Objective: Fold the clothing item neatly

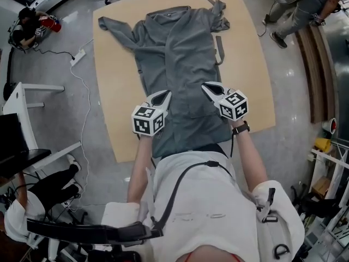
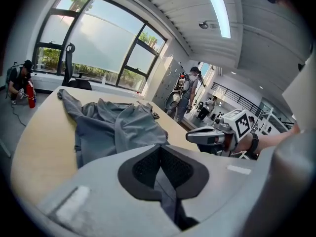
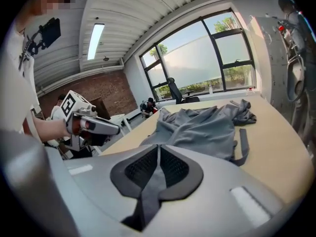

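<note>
A grey long-sleeved garment (image 1: 174,53) lies spread lengthwise on the tan table (image 1: 114,91), collar at the far end and sleeves bunched at the top corners. Its near hem hangs over the table's front edge toward me. My left gripper (image 1: 163,95) is shut on the left side of the hem, and a fold of grey cloth (image 2: 168,191) runs between its pads (image 2: 143,167). My right gripper (image 1: 208,87) is shut on the right side, with a strip of the cloth (image 3: 148,196) pinched the same way. Both grippers are lifted just above the garment's lower part.
A loose grey belt strap (image 1: 220,51) lies beside the garment's right edge. A person crouches by a red canister (image 1: 49,22) at the far left, and another person (image 1: 305,10) stands at the far right. A power strip (image 1: 76,56) and a white frame (image 1: 22,102) are on the floor to the left.
</note>
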